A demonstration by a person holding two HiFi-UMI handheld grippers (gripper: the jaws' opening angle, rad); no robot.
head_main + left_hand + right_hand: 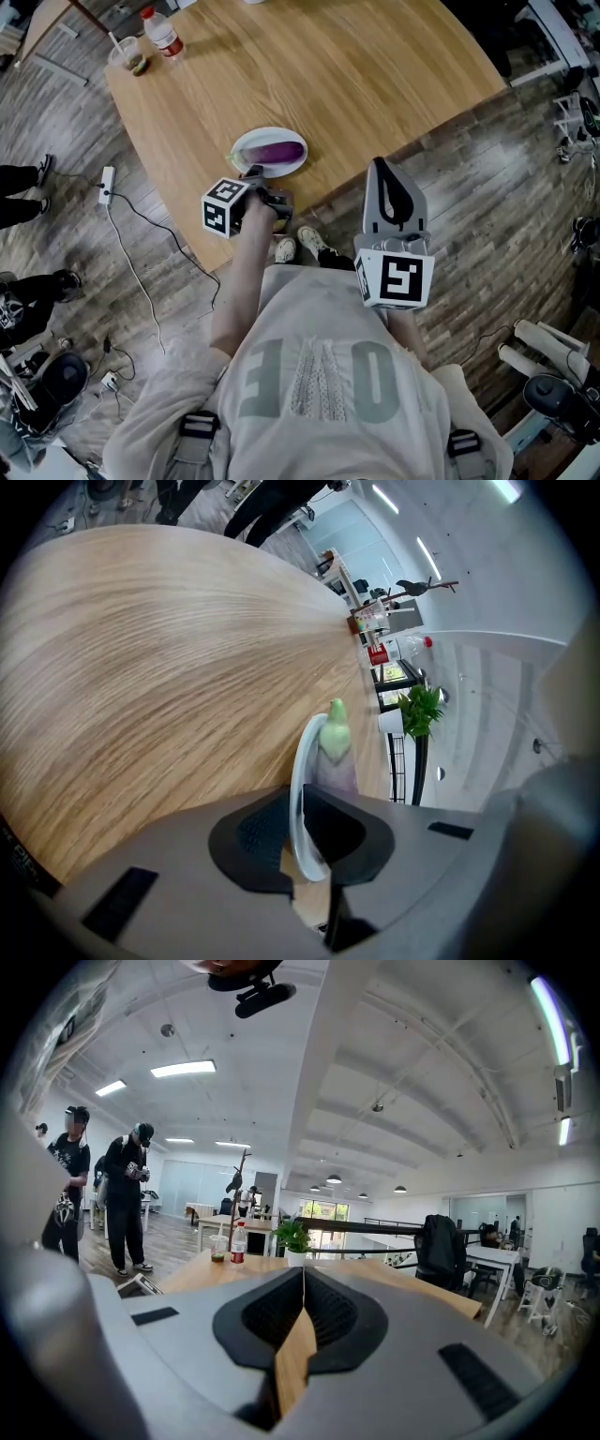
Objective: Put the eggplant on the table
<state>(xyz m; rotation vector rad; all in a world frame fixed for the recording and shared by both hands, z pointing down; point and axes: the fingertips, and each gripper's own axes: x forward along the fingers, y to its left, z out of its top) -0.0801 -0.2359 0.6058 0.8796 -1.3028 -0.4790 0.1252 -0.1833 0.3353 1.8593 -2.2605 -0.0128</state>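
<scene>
1. So, left tongs (pixel 298 829) are pinched tight on the near rim of the plate (pixel 246 142). The eggplant (pixel 278 151) lies on that plate, which sits on the table (pixel 375 66) close to my side.
2. Right tongs (pixel 302 1279) are closed with nothing in them, held off the table edge and pointing out across the room.
3. My tip: pin the plate with the left so it can't skid. Then open the right and take the eggplant across its fat middle, not the skinny stem end.
4. Head view shows the whole purple body. Left gripper view only gives the plate edge-on, with the green stem poking past it. Right gripper view misses the eggplant altogether.
</scene>
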